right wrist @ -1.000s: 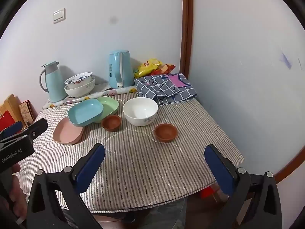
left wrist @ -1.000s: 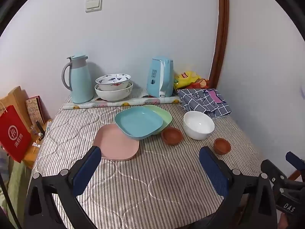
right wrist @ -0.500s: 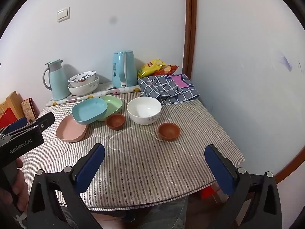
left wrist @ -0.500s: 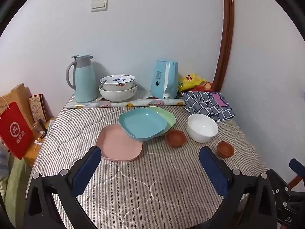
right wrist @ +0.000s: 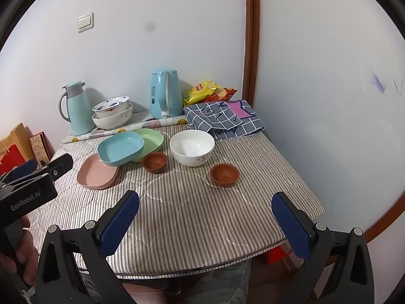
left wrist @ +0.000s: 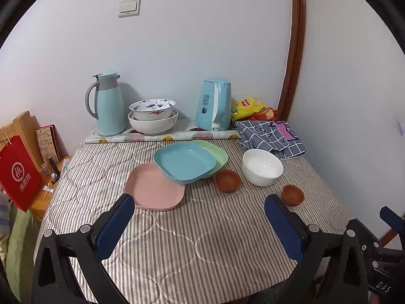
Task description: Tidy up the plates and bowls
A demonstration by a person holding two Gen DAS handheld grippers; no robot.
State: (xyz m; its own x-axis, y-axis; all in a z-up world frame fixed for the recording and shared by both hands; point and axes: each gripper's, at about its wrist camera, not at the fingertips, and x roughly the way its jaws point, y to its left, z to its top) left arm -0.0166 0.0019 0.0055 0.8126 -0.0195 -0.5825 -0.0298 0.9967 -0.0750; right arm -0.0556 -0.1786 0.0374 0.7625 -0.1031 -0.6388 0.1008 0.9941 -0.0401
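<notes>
Filling most of both views, the worktop (left wrist: 192, 240) wears a striped quilted cover, and its near edge is cut off behind both tools. The left tool (left wrist: 200, 217) hangs over the near part with its blue pads spread wide and nothing between them; the right tool (right wrist: 206, 215) is likewise wide and empty, and in the left wrist view only its black tip shows at the lower right. At the back stand a blue thermos jug (left wrist: 108, 103), a blue kettle (left wrist: 215, 103) and two nested patterned bowls (left wrist: 153, 116) on a rolled printed mat (left wrist: 162, 136). A checked cloth (left wrist: 270, 136) lies folded in the far right corner, half hiding snack bags (left wrist: 250, 107) whose print is hard to read. Mid-worktop, the blue plate (left wrist: 184, 162) rests tilted across the pink plate (left wrist: 154, 190) and the green plate (left wrist: 215, 152), covering most of the green one. The white bowl (left wrist: 262, 167) sits just right of them, with one small brown bowl (left wrist: 227, 180) between it and the plates and another small brown bowl (left wrist: 292, 195) nearer the right edge. A red bag (left wrist: 19, 172) at the far left is partly out of frame. Compared with a second ago, the dishes lie in the same places; both cameras have pulled slightly back and up, so the wall switch (left wrist: 129, 7) sits lower in frame.
</notes>
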